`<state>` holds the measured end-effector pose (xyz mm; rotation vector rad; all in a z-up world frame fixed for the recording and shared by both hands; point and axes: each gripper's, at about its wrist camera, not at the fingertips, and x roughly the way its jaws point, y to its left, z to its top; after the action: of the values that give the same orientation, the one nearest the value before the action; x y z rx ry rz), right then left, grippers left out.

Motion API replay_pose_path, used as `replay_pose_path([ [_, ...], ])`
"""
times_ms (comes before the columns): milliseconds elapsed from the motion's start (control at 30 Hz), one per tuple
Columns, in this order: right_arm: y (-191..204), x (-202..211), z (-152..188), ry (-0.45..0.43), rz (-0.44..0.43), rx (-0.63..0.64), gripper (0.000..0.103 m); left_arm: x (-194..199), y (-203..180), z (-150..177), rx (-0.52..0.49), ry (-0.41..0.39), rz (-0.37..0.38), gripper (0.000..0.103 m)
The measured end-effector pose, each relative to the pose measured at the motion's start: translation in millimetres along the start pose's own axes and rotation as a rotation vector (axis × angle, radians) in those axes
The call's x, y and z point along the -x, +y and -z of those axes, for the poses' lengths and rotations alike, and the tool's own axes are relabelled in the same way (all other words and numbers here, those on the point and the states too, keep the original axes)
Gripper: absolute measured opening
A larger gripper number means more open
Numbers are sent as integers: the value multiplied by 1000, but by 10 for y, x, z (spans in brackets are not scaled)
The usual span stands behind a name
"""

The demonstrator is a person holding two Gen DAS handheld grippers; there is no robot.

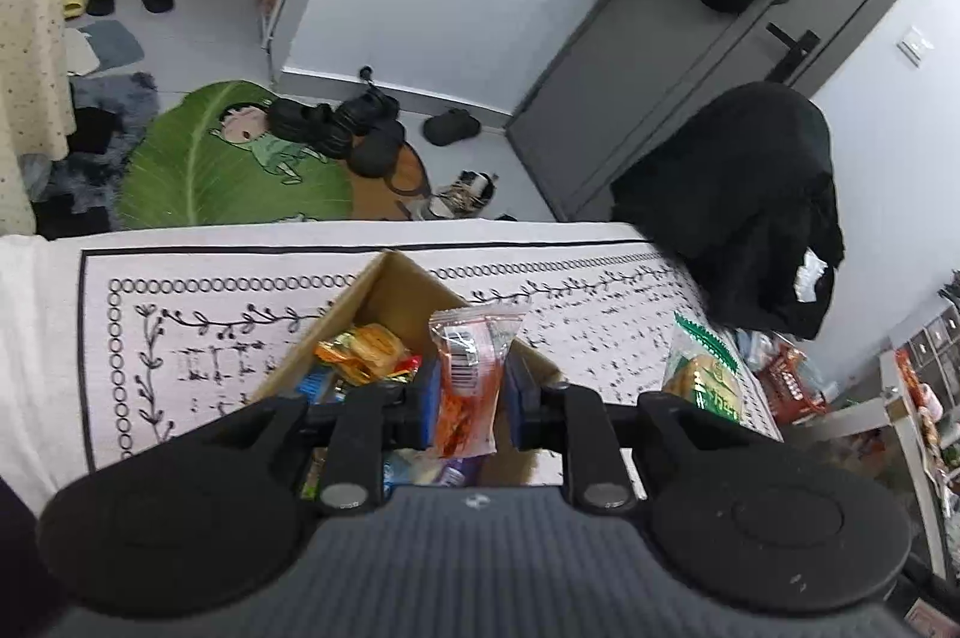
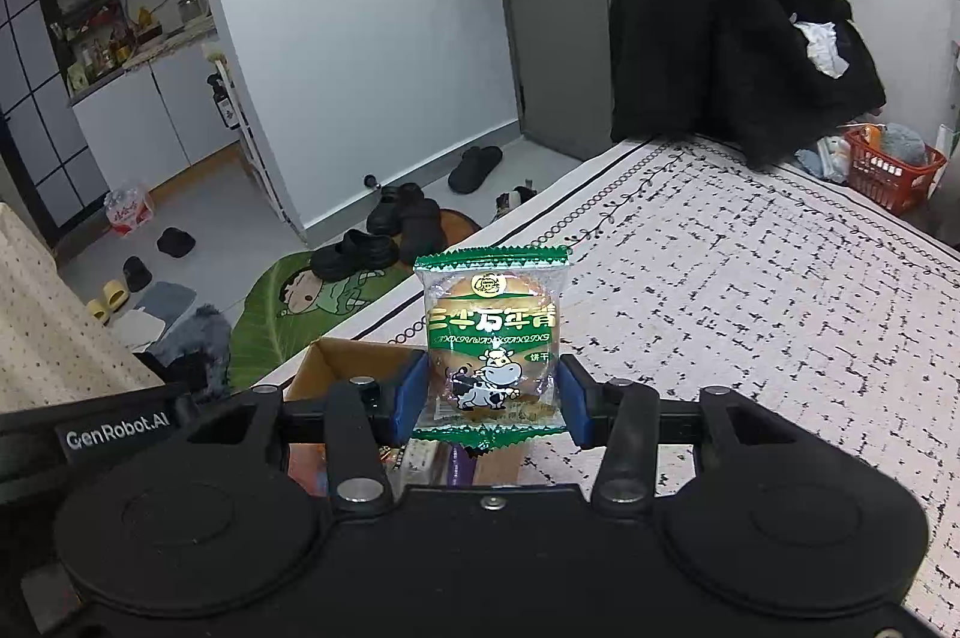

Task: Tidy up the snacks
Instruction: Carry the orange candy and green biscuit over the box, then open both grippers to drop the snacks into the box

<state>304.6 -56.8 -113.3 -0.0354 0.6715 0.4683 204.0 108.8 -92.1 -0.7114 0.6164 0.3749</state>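
A cardboard box [image 1: 393, 299] is seen standing open on a bed covered with a white patterned bedspread [image 1: 198, 338], and all else is placed here relative to that box. Directly above its open top, the left gripper [image 1: 467, 401] is held with its blue pads [image 1: 427, 407] narrowly set and pressed on an orange snack packet [image 1: 471, 380], which is kept upright between them with its clear crimped top and barcode uppermost. Inside the box, to the left of that packet, an orange-and-yellow wrapped snack [image 1: 367, 353] is seen lying on other wrapped snacks, which are too hidden to be named. To the right of the box, the right gripper [image 2: 489, 401] is held over its near right edge, and its jaws are set about the width of a green biscuit packet [image 2: 492, 344] printed with a cartoon cow; the packet is clamped upright by its two side edges. In the left wrist view the same green packet [image 1: 705, 377] is seen just right of the box. Beyond the box, past the bed's far edge, a green leaf-shaped rug [image 1: 204, 158] and black shoes [image 1: 336, 125] are seen on the floor.
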Motion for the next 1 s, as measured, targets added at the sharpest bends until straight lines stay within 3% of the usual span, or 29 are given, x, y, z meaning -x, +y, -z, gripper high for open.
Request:
replay_pose_path([
  [100,26,-67,-28,10,-9,-5,46,-14,1,-14,-10,-2,-10,31],
  [167,38,-111,-37,16,-5,-3,46,-47,10,-14,-6,8,-28,55],
  [267,40,-183,-33,29,-21,-9,46,-111,71,-8,26,22,-66,69],
  [467,98,-354,-19,58,-54,-29,46,-224,215,-41,69,55,-96,76],
  [767,176,-621,29,112,-133,-76,47,-349,420,-98,143,85,-147,78],
  [1000,40,-736,77,145,-150,-125,62,-400,456,-119,162,96,-200,78],
])
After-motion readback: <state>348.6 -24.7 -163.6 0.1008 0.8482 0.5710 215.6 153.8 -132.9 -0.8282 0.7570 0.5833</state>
